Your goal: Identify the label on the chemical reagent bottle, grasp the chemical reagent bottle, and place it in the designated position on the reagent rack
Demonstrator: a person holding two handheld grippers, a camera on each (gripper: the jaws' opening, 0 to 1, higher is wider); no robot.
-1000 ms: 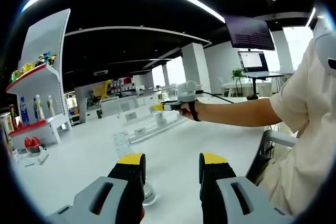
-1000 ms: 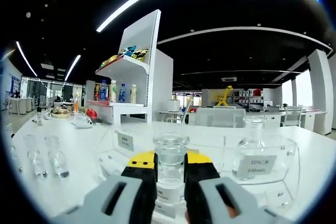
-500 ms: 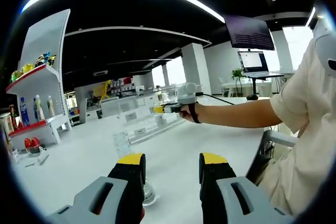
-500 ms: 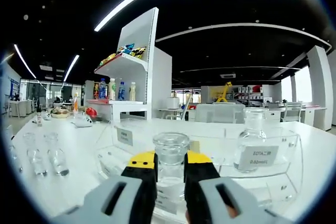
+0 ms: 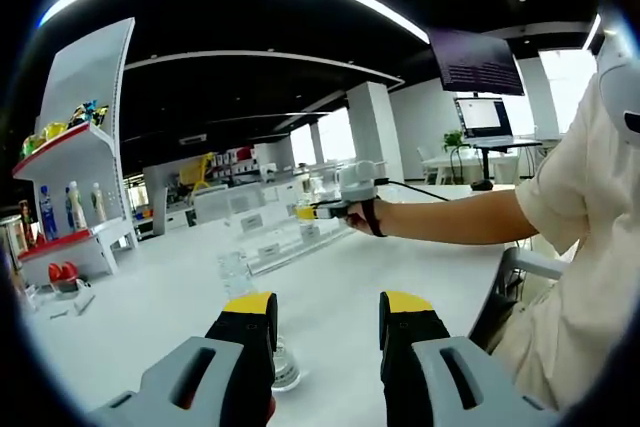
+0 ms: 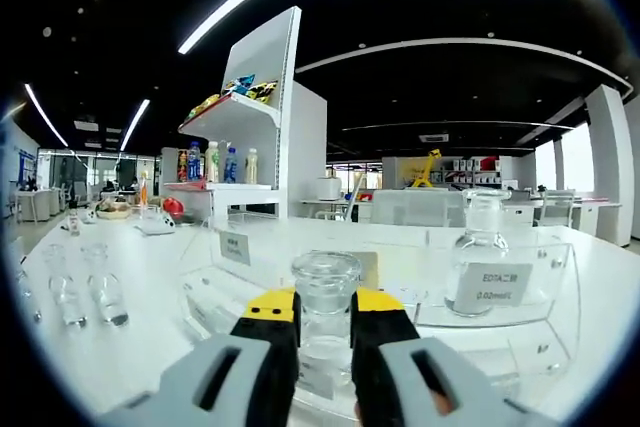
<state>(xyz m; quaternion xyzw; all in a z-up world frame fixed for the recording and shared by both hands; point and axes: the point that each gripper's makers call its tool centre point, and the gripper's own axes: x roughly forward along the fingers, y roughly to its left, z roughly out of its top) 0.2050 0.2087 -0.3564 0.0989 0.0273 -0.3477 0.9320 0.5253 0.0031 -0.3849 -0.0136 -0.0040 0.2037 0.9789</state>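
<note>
The right gripper (image 6: 324, 319) pinches a clear stoppered bottle (image 6: 325, 292) just under its stopper and holds it over the near compartment of the transparent rack (image 6: 560, 292). In the left gripper view the same right gripper (image 5: 322, 210) shows at the far end of the person's outstretched arm (image 5: 450, 217), over the rack (image 5: 275, 237) on the white table (image 5: 180, 292). A second bottle (image 6: 480, 267), labelled EDTA, already stands in the rack to the right of the held one. A blank card stands just behind the held bottle, and another tag (image 6: 235, 247) marks the rack's left end. The held bottle's own label is hidden behind the jaws. The step in hand appears to be placement: the bottle is grasped and positioned at the rack, not yet released. The next move calls for lowering the bottle upright into the compartment matching its label, keeping it apart from the EDTA bottle, then spreading the jaws once the base is seated. The left gripper (image 5: 328, 312) is spread and holds nothing, low over the near table; a small bottle (image 5: 238, 277) stands just past its left jaw. Two more bottles (image 6: 85, 297) stand on the table at far left.
</note>
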